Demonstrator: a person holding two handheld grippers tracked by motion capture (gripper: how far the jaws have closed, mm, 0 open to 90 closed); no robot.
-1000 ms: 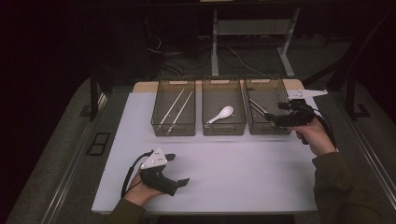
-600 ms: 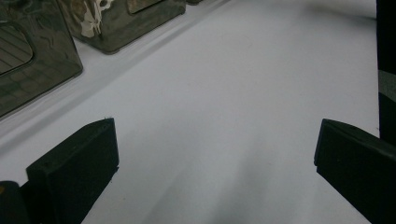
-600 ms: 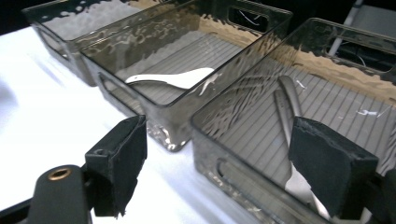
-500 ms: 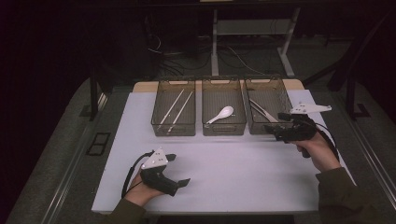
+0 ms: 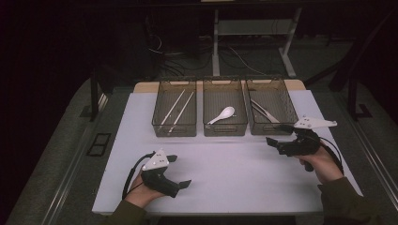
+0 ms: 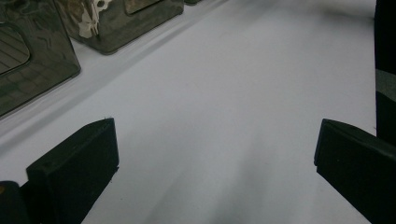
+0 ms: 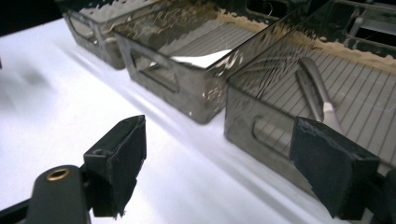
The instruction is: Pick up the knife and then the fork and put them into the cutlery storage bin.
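Both grippers are held with jaws wide and empty. The left gripper [image 5: 179, 171] is kept low over the white mat [image 5: 234, 173]; the right gripper [image 5: 277, 136] is held just before the right bin [image 5: 271, 112], where utensils [image 7: 317, 95] lie beyond its jaws.

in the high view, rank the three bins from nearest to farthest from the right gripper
1. Utensil bin, rightmost, just ahead of the right gripper.
2. Spoon bin, in the middle, holding the white spoon.
3. Chopstick bin, leftmost, across the table.
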